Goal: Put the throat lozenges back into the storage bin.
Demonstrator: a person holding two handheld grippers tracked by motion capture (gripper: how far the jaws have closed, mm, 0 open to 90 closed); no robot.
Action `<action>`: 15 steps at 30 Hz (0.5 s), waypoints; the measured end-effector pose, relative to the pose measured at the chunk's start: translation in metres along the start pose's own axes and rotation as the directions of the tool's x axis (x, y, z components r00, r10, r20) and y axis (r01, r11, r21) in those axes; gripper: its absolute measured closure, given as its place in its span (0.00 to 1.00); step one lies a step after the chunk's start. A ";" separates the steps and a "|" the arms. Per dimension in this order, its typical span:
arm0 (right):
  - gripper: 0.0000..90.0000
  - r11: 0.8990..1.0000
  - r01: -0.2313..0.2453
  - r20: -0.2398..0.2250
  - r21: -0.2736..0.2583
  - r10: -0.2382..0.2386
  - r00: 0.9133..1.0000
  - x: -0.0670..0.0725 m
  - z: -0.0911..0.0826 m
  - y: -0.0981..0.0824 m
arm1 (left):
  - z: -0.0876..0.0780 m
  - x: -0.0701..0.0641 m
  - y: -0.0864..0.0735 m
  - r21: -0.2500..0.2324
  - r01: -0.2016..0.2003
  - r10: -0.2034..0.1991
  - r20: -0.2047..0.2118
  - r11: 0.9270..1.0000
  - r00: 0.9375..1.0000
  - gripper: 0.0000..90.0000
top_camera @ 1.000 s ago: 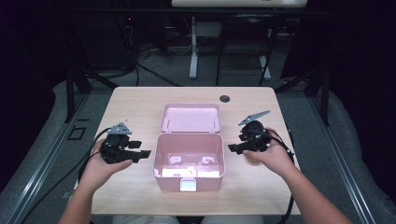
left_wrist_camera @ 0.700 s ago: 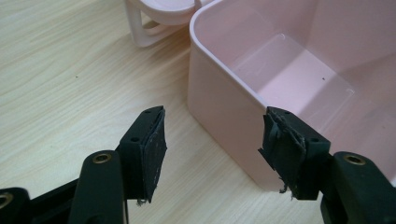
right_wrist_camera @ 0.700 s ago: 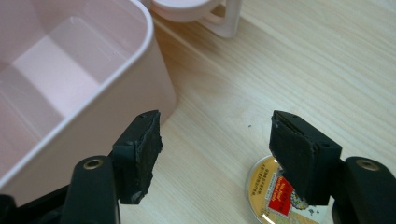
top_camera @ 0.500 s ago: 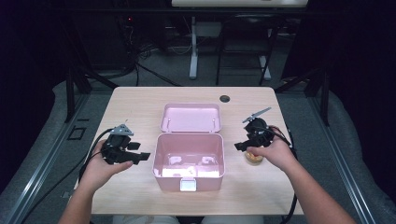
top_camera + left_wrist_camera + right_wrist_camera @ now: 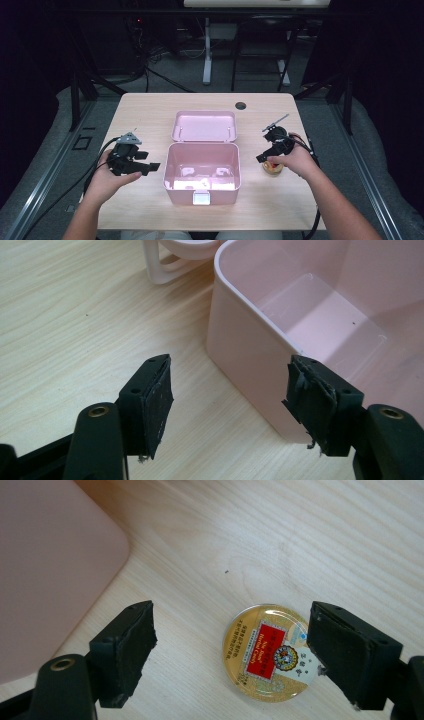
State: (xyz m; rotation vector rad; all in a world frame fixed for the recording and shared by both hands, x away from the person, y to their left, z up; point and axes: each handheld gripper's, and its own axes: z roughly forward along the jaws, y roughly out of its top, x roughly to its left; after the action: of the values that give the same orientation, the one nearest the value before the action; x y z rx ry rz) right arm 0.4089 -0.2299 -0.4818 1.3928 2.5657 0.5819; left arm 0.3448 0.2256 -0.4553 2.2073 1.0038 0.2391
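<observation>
The pink storage box stands open at mid-table, its lid laid back behind it. It looks like light, rigid, smooth plastic.

The left gripper waits beside the box's left wall. Its jaws have just been opening, stand wide and hold nothing.

The right gripper hangs over the round tin, which lies flat on the table right of the box. Its jaws have just been opening and straddle the tin unclamped.

The tin appears small, stiff and glossy-topped: likely slippery. Grip across its rim.
</observation>
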 end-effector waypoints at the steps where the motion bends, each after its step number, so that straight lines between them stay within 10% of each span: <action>1: 0.21 1.000 -0.010 -0.002 0.011 0.010 1.000 -0.001 0.003 0.000 | 0.000 0.000 0.000 0.003 0.000 0.000 0.001 1.000 1.000 0.39; 15: 0.16 0.990 -0.032 0.028 0.134 0.028 0.999 -0.008 0.028 -0.002 | 0.001 0.000 0.000 0.011 -0.003 0.003 -0.002 1.000 1.000 0.39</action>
State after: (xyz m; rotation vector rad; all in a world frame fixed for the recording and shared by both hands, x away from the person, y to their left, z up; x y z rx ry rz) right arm 0.4216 -0.2304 -0.5087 1.4723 2.6104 0.3984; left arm 0.3452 0.2250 -0.4565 2.2187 1.0054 0.2373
